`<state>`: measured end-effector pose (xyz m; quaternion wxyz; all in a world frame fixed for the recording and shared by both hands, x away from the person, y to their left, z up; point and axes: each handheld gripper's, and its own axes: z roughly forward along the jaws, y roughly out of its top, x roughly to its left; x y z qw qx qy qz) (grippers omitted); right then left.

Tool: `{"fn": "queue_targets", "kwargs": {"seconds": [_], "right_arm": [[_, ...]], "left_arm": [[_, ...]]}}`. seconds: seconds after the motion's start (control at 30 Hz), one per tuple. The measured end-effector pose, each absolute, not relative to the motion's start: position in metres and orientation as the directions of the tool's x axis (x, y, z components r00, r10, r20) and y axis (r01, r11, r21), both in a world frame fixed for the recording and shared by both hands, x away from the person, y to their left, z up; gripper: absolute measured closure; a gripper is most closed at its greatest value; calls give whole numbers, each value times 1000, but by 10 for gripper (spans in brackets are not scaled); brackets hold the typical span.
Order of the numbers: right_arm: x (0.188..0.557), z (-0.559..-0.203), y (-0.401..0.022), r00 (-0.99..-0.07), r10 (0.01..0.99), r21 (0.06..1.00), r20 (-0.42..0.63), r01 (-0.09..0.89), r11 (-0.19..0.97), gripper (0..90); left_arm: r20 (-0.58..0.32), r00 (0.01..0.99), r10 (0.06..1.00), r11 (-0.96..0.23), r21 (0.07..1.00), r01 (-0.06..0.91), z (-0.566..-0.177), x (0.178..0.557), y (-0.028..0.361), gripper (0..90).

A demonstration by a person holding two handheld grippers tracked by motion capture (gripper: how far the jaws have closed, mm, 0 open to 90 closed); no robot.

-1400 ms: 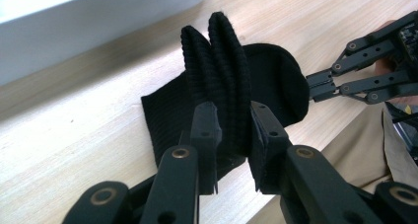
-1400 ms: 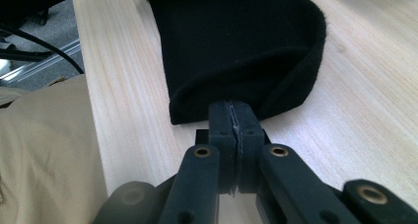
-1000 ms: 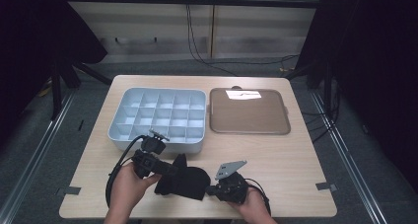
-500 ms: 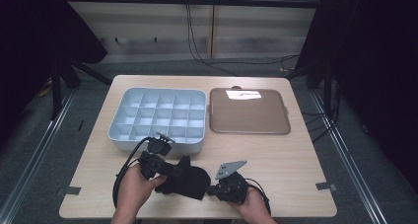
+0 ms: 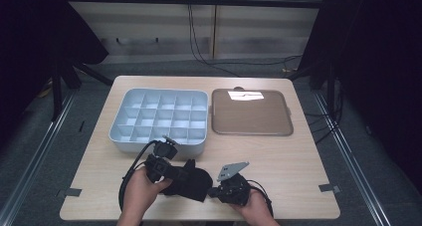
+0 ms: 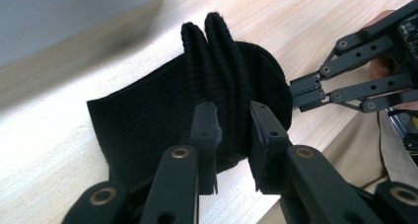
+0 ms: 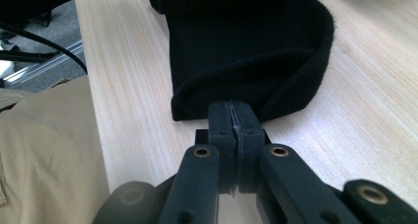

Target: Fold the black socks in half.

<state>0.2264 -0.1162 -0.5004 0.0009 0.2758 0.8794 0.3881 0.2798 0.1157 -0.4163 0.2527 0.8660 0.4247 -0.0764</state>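
I have the black knitted sock [image 5: 188, 182] caught between both tools, low over the near part of the wooden surface [image 5: 298, 166]. My left hand-held gripper [image 6: 232, 128] has its two jaws pressed on a bunched, ribbed fold of the sock, which stands up in thick ridges just beyond the pads; the rest of the fabric spreads away from it to the left, lying flat on the wood. In the high view that left hand-held gripper [image 5: 174, 172] sits at the sock's left end, with its cable looping round beside my left hand [image 5: 141, 191].

My right hand-held gripper [image 7: 234, 118] is closed tight on the sock's edge: the jaws meet with only a thin seam of fabric between them, and directly ahead of them the sock opens into a rounded, pouch-like curve resting on the surface. In the high view the right hand-held gripper [image 5: 214, 190] meets the sock's right end, its grey three-cornered plate tilted up above it, my right hand [image 5: 256, 208] just behind.

Beyond the left hand-held gripper stands a pale blue compartment tray [image 5: 117, 131], its near wall close to the gripper's body. Farther off, ahead of the right hand-held gripper, lies a brown flat tray [image 5: 251, 119], well apart from the sock.
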Motion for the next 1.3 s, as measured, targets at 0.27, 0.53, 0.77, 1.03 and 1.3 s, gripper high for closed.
{"fn": "queue_targets", "kwargs": {"seconds": [0.27, 0.53, 0.77, 1.03, 1.3], "right_arm": [[226, -500, -116, -848, 484, 681, 217, 486, 547, 882], [226, -500, -116, -847, 484, 680, 219, 488, 546, 878], [227, -500, -116, -847, 484, 680, 220, 489, 546, 877], [227, -500, -116, -847, 485, 680, 218, 488, 547, 877], [227, -500, -116, -850, 481, 682, 215, 483, 549, 877]], "left_arm": [[-359, 627, 692, -510, 371, 776, -422, 279, 112, 748], [-360, 626, 692, -511, 368, 777, -425, 279, 110, 747], [-362, 627, 690, -517, 360, 777, -430, 279, 108, 745], [-359, 635, 684, -531, 352, 771, -434, 277, 102, 742], [-354, 645, 677, -547, 344, 763, -439, 274, 92, 739]]}}
